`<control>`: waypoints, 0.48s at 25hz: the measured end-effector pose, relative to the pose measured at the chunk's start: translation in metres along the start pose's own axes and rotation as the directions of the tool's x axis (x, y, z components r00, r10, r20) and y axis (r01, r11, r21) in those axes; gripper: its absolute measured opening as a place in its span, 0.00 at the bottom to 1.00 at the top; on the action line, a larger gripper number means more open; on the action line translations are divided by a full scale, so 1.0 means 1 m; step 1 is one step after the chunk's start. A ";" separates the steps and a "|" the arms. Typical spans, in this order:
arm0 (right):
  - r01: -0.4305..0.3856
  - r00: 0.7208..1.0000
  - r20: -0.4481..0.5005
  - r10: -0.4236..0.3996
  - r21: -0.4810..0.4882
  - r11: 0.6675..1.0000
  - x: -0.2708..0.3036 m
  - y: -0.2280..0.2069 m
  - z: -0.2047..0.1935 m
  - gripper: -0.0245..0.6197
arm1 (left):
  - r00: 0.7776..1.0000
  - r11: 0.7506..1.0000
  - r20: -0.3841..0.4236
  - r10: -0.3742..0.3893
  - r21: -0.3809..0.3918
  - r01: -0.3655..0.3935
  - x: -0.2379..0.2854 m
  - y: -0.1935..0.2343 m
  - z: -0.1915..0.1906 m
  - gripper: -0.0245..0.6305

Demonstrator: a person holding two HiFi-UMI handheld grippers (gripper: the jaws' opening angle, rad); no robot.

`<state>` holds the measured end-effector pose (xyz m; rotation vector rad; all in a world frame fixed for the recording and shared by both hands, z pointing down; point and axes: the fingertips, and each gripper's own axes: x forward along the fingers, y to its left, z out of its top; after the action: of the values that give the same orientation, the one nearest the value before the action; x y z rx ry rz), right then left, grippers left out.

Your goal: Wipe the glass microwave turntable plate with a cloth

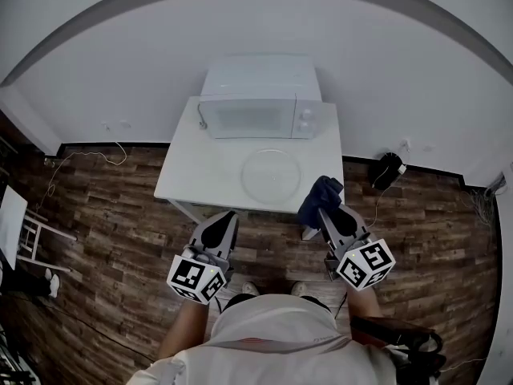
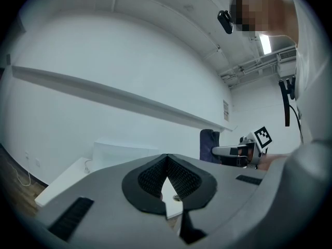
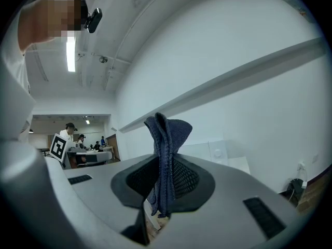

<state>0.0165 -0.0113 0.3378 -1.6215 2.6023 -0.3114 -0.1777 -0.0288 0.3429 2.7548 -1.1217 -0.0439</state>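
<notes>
The round glass turntable plate (image 1: 271, 176) lies flat on the white table (image 1: 192, 175), in front of the white microwave (image 1: 258, 109). My right gripper (image 1: 326, 207) is shut on a dark blue cloth (image 1: 320, 200), held near the table's front right edge, just right of the plate. The cloth (image 3: 165, 154) stands up from between the jaws in the right gripper view. My left gripper (image 1: 225, 221) hangs shut and empty below the table's front edge, its pads (image 2: 153, 174) meeting at the tips. From the left gripper view I see the cloth (image 2: 209, 146) and right gripper (image 2: 228, 151).
The microwave's door is closed. Dark wood floor surrounds the table. A black object with a cable (image 1: 388, 170) lies on the floor by the wall at right. A white chair (image 1: 18, 229) stands at far left. People sit at distant desks (image 3: 85, 152).
</notes>
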 end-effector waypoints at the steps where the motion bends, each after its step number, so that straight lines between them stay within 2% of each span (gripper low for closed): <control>1: -0.007 1.000 0.000 0.007 0.003 1.000 -0.005 -0.004 -0.001 0.13 | 1.000 1.000 0.000 0.003 0.003 -0.003 0.003 -0.008 0.000 0.05; 12: -0.047 0.998 -0.051 0.046 -0.018 0.999 -0.012 -0.015 -0.003 0.13 | 1.000 1.000 0.002 0.018 0.022 -0.018 0.011 -0.038 -0.007 0.05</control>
<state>0.0347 -0.0061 0.3430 -1.5761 2.6847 -0.3299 -0.1432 -0.0083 0.3441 2.7639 -1.1549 -0.0318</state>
